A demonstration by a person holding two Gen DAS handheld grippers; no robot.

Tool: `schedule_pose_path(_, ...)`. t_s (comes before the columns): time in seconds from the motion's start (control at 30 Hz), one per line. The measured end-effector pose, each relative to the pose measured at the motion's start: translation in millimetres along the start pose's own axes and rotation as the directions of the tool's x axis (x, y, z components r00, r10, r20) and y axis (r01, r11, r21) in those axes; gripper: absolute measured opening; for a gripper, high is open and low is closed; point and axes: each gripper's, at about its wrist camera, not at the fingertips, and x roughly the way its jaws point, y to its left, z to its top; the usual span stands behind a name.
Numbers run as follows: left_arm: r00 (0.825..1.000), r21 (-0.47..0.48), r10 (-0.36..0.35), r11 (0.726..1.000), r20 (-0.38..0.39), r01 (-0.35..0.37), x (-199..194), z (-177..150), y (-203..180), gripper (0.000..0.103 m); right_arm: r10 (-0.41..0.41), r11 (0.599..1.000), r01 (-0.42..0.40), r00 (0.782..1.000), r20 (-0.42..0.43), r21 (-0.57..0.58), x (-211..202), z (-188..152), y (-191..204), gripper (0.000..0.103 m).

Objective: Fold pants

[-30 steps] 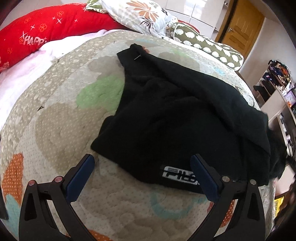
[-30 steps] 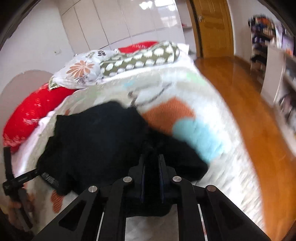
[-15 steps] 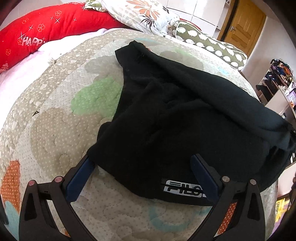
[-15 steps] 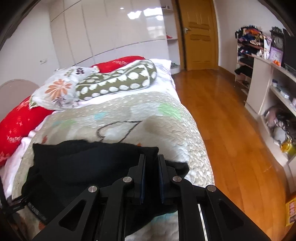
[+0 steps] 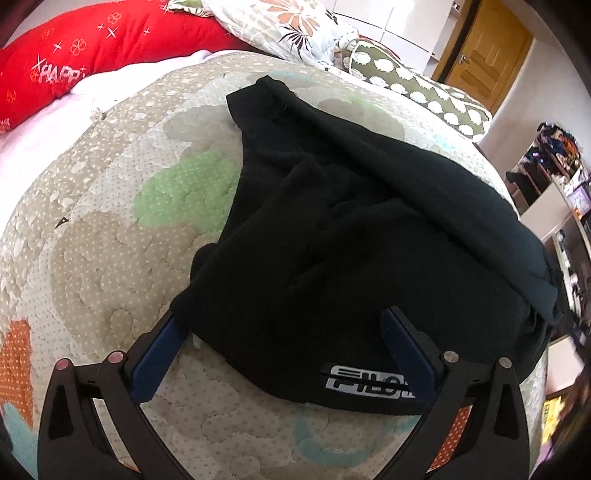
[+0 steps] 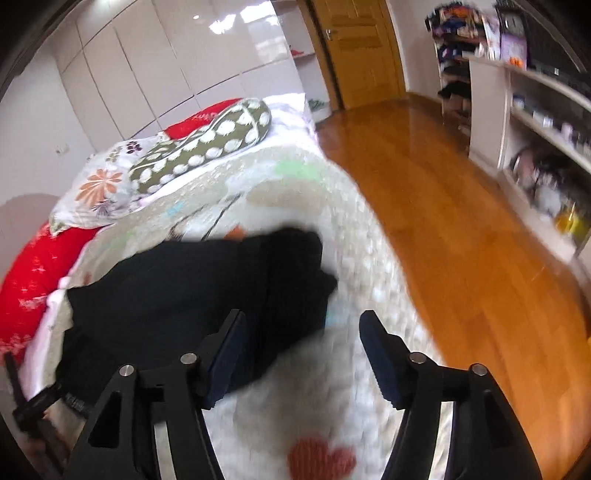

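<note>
Black pants [image 5: 332, 240] lie crumpled and partly folded over on the quilted bedspread [image 5: 110, 240]. A white logo label [image 5: 365, 382] shows at their near edge. My left gripper [image 5: 282, 317] hangs open just above that near edge, one finger at the pants' left corner and the other beside the label, gripping nothing. In the right wrist view, the pants [image 6: 184, 295] spread to the left. My right gripper [image 6: 303, 317] is opening; the fabric's edge reaches past the left finger into the gap, with no pad pressing on it.
Red pillow [image 5: 74, 55], floral pillow [image 5: 280, 22] and green dotted pillow [image 5: 417, 92] line the head of the bed. The bed's right edge drops to a wooden floor [image 6: 461, 240]. White shelves [image 6: 535, 129] and a wooden door [image 6: 358, 48] stand beyond.
The right gripper, earlier shut on the black fabric, has let it go and opened, shifting sideways. The carried part of the pants now rests on the bed. The left gripper stayed put.
</note>
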Motion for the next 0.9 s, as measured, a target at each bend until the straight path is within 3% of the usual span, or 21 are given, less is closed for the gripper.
schedule_pose_path(0.13,0.999,-0.048,-0.049,0.998,0.006,0.049,-0.3,5.6,4.2,0.103,0.100,0.994,-0.098,0.992,-0.071,0.039,7.5,-24.3,2.3,0.066)
schedule_pose_path(0.2,0.997,-0.066,-0.078,0.995,0.021,0.079,-2.5,7.9,6.0,0.087,0.127,0.991,-0.123,0.989,-0.080,0.055,14.6,-28.9,6.0,0.066)
schedule_pose_path(0.27,0.998,-0.049,-0.063,0.997,0.021,0.064,-2.9,9.5,3.7,0.040,0.146,0.988,-0.141,0.986,-0.083,0.066,24.7,-29.7,10.0,0.068)
schedule_pose_path(0.33,0.996,-0.046,-0.091,0.995,0.014,0.092,0.5,10.9,3.2,0.030,0.135,0.990,-0.131,0.987,-0.087,0.044,37.2,-29.7,15.4,0.068)
schedule_pose_path(0.37,0.994,-0.051,-0.104,0.993,0.015,0.104,1.5,11.2,3.8,0.023,0.115,0.993,-0.114,0.990,-0.086,0.016,40.3,-30.1,19.8,0.063)
schedule_pose_path(0.43,0.991,-0.057,-0.130,0.990,0.015,0.131,1.3,10.5,4.3,0.016,0.104,0.994,-0.106,0.992,-0.069,-0.027,38.6,-30.1,26.7,0.036)
schedule_pose_path(0.47,0.990,-0.062,-0.142,0.988,0.016,0.143,-0.6,10.1,4.9,0.014,0.140,0.990,-0.141,0.988,-0.059,-0.021,35.0,-30.8,25.9,0.005)
schedule_pose_path(0.5,0.987,-0.068,-0.158,0.985,0.019,0.159,-4.3,10.4,6.0,0.013,0.188,0.982,-0.188,0.980,-0.058,0.009,31.0,-31.1,23.2,0.003)
schedule_pose_path(0.67,0.975,-0.077,-0.215,0.973,0.058,0.219,-35.3,13.2,15.2,0.012,0.221,0.975,-0.221,0.975,-0.023,0.005,-1.8,-35.6,27.1,0.003)
schedule_pose_path(0.77,0.975,-0.038,-0.206,0.977,0.084,0.210,-64.3,12.7,22.6,0.012,0.283,0.959,-0.283,0.959,-0.019,-0.005,-34.4,-46.7,34.8,0.002)
schedule_pose_path(0.9,0.982,-0.010,-0.170,0.985,0.080,0.171,-95.6,-5.1,50.9,0.012,0.305,0.946,-0.313,0.948,-0.094,-0.082,-66.8,-81.2,56.3,0.002)
